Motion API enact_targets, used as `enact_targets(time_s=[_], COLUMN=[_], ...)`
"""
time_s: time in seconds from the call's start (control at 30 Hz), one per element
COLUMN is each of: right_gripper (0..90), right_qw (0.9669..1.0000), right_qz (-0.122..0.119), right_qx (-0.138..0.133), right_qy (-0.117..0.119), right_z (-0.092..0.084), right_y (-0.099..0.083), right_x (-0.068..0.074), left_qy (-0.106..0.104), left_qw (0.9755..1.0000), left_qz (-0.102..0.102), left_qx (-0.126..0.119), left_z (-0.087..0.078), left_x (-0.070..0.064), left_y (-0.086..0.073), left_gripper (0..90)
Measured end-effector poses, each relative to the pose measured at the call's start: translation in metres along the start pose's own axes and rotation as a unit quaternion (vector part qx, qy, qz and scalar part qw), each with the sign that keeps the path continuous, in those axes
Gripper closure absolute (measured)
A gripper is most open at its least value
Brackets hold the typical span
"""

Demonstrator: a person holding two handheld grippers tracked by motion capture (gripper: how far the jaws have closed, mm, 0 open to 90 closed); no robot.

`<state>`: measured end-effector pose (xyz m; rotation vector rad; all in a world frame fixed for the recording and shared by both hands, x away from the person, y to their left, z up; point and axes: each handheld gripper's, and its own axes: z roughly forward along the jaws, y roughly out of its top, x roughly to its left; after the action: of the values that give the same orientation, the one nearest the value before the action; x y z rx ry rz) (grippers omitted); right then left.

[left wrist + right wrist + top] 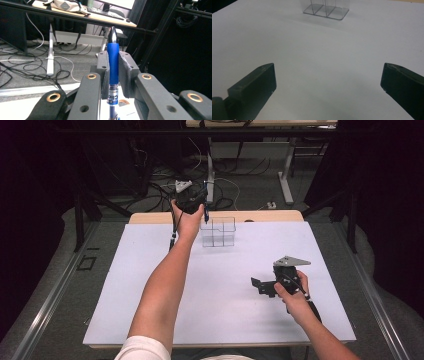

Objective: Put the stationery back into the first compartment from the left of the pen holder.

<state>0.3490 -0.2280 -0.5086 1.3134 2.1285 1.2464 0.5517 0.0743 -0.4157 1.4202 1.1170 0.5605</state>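
- At the far edge of the white rectangular table top (pixel 150 285), about twelve o'clock from its middle: left gripper (pixel 192 200) held up in the person's left hand (pixel 187 222), forearm stretched forward from six o'clock.
- Clamped between its two black jaws: a blue plastic pen with a dark tapered tip (pixel 113 62), gripped at mid-barrel, printed label band just below the pads, tip pointing up and away in the left gripper view.
- In the high view, pen (pixel 206 214) hanging down from the gripper, its lower end just above the rim of the clear plastic divided organiser box (pixel 218 232); touching or not, cannot tell.
- Organiser standing upright on the white surface near the far edge, at one o'clock from the table's middle.
- At four o'clock on the table: right gripper (pixel 264 287) in the right hand (pixel 292 295), low over the surface, well apart from the organiser.
- Its jaws spread wide, nothing but bare white surface between them; organiser (pixel 325 8) ahead at twelve o'clock in the right gripper view.
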Motion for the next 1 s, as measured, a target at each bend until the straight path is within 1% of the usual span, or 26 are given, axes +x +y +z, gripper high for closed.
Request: enact_targets(time_s=[0.1,0.2,0.23,0.27,0.3,0.37,0.4,0.57,0.63,0.7,0.77,0.87,0.9,1.0], right_gripper=[0.0,0.0,0.0,0.0,0.0,0.0,0.0,0.0,0.0,0.0,0.0,0.0,0.0,0.0], right_qw=[1.0000,1.0000,1.0000,1.0000,1.0000,1.0000,1.0000,1.0000,1.0000,0.9999,0.9999,0.9999,1.0000,0.9999], right_qz=[0.003,0.002,0.002,0.001,0.001,0.003,0.003,0.001,0.003,0.003,0.001,0.001,-0.001,-0.001], right_qx=[-0.001,-0.003,-0.003,-0.002,-0.002,-0.003,-0.003,-0.002,-0.004,-0.009,-0.010,-0.007,-0.005,-0.005], right_qy=[0.000,0.002,0.002,0.001,0.001,0.002,0.002,0.003,0.004,0.005,0.007,0.010,0.006,0.010], right_z=[0.000,0.001,0.001,0.001,0.001,0.000,0.000,0.000,0.000,0.000,0.000,0.000,0.000,-0.001], right_y=[0.000,0.000,0.000,0.000,0.000,0.000,0.000,0.000,0.000,0.001,0.001,0.001,0.001,0.001], right_x=[0.000,0.000,0.000,0.001,0.001,0.002,0.002,0.002,0.002,0.002,0.003,0.003,0.003,0.003], left_qy=[0.004,0.009,0.011,0.012,0.015,0.017,0.019,0.024,0.025,0.027,0.029,0.031,0.032,0.035], left_qw=[1.0000,0.9999,0.9999,0.9999,0.9998,0.9998,0.9997,0.9996,0.9996,0.9995,0.9994,0.9992,0.9990,0.9990], left_qz=[-0.007,0.001,0.000,0.003,-0.001,-0.001,0.003,-0.001,0.005,0.000,0.008,0.009,0.013,0.007], left_qx=[-0.001,0.008,0.007,0.010,0.011,0.012,0.013,0.012,0.015,0.016,0.018,0.024,0.027,0.026], left_z=[0.003,0.006,0.008,0.008,0.009,0.011,0.011,0.012,0.013,0.014,0.014,0.016,0.017,0.019], left_x=[0.002,0.004,0.004,0.005,0.006,0.007,0.008,0.009,0.010,0.008,0.009,0.007,0.007,0.007], left_y=[-0.002,-0.005,-0.006,-0.007,-0.008,-0.009,-0.009,-0.011,-0.011,-0.013,-0.013,-0.016,-0.017,-0.019], left_gripper=[80.2,80.2,80.2,80.3,80.3,80.3,80.2,80.2,80.2,80.2,80.2,80.2,80.2,80.3])
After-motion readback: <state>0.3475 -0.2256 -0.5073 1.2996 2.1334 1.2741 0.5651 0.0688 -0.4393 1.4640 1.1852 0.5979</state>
